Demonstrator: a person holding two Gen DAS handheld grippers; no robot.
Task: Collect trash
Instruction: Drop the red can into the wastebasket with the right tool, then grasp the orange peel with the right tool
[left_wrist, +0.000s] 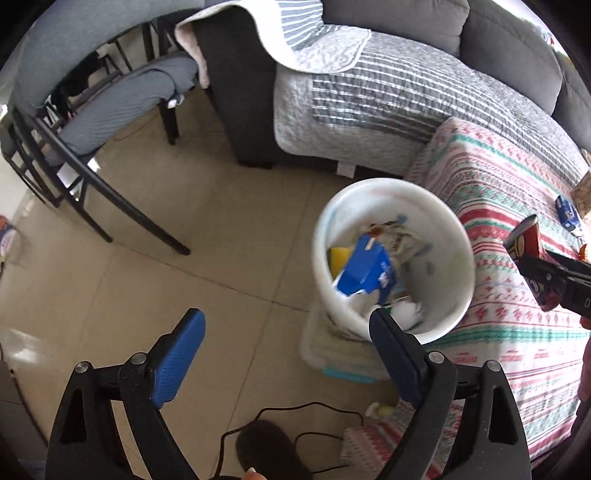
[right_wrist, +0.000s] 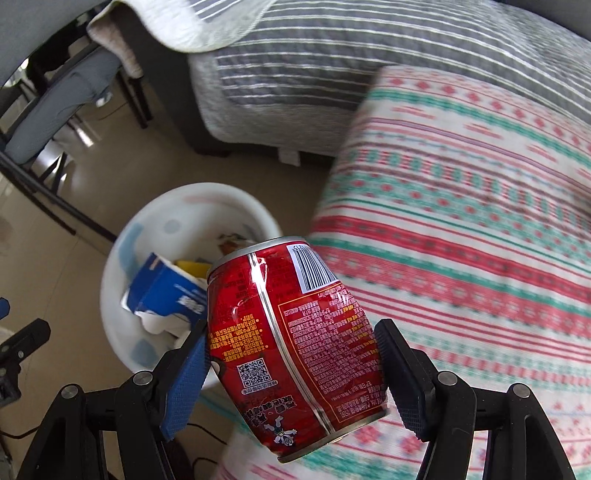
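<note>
A white trash bin (left_wrist: 454, 229) stands on the tiled floor beside a cloth-covered table, with a blue carton (left_wrist: 365, 269), something yellow and crumpled paper inside. My left gripper (left_wrist: 288, 332) hangs open and empty above the floor, its right finger over the bin's near rim. My right gripper (right_wrist: 291, 330) is shut on a dented red drink can (right_wrist: 295, 295), held tilted above the table edge just right of the bin (right_wrist: 118, 254). In the left wrist view that can (left_wrist: 526, 238) shows at the far right.
The table's red, green and white patterned cloth (right_wrist: 461, 258) holds a small blue packet (left_wrist: 567, 212). A sofa under a grey striped quilt (left_wrist: 369, 96) stands behind. A black-legged chair (left_wrist: 110, 110) is at the left. A black cable (left_wrist: 295, 410) and a dark slipper (left_wrist: 266, 450) lie on the floor.
</note>
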